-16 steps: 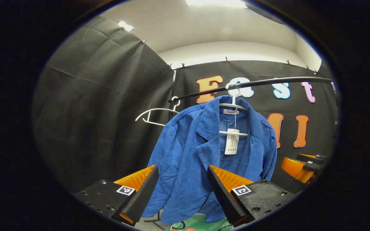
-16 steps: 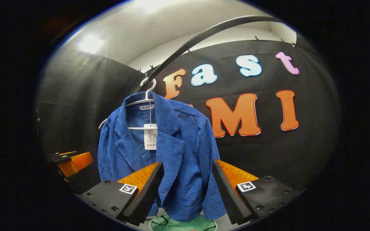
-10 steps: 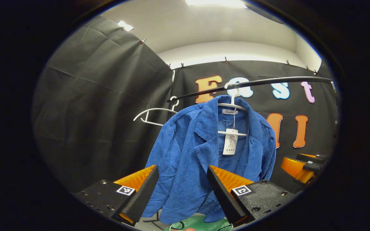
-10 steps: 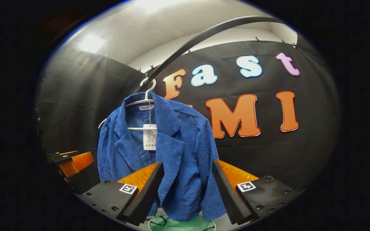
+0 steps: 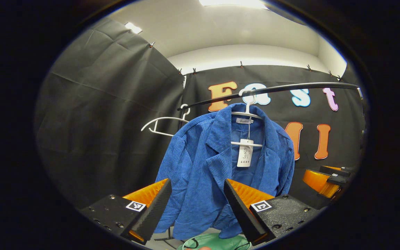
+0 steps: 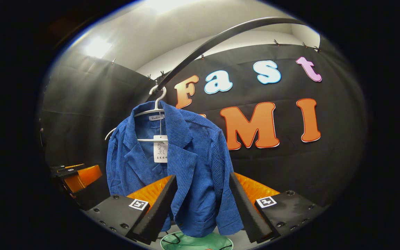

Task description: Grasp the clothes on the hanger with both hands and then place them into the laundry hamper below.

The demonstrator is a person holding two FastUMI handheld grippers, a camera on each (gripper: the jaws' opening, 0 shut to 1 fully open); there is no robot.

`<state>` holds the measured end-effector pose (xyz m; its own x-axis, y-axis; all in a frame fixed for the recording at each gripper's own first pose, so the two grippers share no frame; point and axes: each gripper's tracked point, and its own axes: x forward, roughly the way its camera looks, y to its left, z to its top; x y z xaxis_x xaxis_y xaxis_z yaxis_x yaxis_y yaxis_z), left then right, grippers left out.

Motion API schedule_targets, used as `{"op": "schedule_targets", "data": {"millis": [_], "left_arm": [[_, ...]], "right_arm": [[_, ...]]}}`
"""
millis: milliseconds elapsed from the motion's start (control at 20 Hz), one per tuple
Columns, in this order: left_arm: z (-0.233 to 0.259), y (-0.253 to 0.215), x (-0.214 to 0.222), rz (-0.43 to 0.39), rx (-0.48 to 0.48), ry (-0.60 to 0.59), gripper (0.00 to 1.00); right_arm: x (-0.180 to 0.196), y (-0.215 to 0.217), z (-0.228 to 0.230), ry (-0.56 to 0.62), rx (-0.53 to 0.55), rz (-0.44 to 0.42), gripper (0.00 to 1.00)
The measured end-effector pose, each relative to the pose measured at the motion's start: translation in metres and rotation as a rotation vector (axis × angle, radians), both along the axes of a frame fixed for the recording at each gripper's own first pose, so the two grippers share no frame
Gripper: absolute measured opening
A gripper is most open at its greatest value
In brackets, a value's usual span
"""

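A blue corduroy jacket (image 5: 217, 166) (image 6: 182, 163) hangs on a white hanger (image 5: 247, 113) (image 6: 153, 109) from a black rail (image 5: 290, 88) (image 6: 221, 38), with a paper tag at its collar. My left gripper (image 5: 196, 211) is open in front of the jacket's lower left half, apart from the cloth. My right gripper (image 6: 203, 208) is open before the jacket's right sleeve and hem. The green hamper (image 5: 217, 242) (image 6: 196, 242) sits on the floor under the jacket. The right gripper (image 5: 325, 178) appears at the far right of the left gripper view, the left gripper (image 6: 76, 175) at the far left of the right gripper view.
A second, bare white hanger (image 5: 163, 123) hangs on the rail's left end. Black cloth walls close the booth behind and to the left. A foot of the rail's stand (image 5: 165, 238) rests on the floor beside the hamper.
Both views have drifted slightly: the jacket sits a little more to the left and higher in the left gripper view, and more of the hamper shows beneath it. Both grippers stay open.
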<state>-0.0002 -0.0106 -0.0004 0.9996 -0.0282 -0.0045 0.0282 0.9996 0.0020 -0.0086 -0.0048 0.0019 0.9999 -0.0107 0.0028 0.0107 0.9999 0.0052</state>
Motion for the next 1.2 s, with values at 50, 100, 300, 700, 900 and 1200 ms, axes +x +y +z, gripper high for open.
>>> {"op": "schedule_targets", "data": {"millis": [50,100,300,700,900,1200], "left_arm": [[0.0,0.001,0.0,0.001,0.0,0.0,0.92],[0.001,0.001,-0.001,0.003,0.002,0.0,0.92],[0.002,0.005,-0.002,0.008,0.01,-0.002,0.92],[0.004,0.013,-0.004,0.02,0.006,-0.006,0.92],[0.007,0.019,-0.003,0.032,0.008,-0.013,0.92],[0.009,0.034,-0.005,0.061,0.011,-0.022,0.92]], "right_arm": [[0.0,0.001,0.0,0.001,0.001,0.002,0.97],[0.0,0.001,0.0,0.002,0.002,0.004,0.97],[0.0,0.002,-0.002,0.003,0.009,0.004,0.97],[0.002,0.004,-0.005,0.014,0.014,0.009,0.97],[0.012,0.014,0.003,-0.007,0.001,0.033,0.97],[0.048,0.043,0.007,-0.023,0.006,0.098,0.92]]}}
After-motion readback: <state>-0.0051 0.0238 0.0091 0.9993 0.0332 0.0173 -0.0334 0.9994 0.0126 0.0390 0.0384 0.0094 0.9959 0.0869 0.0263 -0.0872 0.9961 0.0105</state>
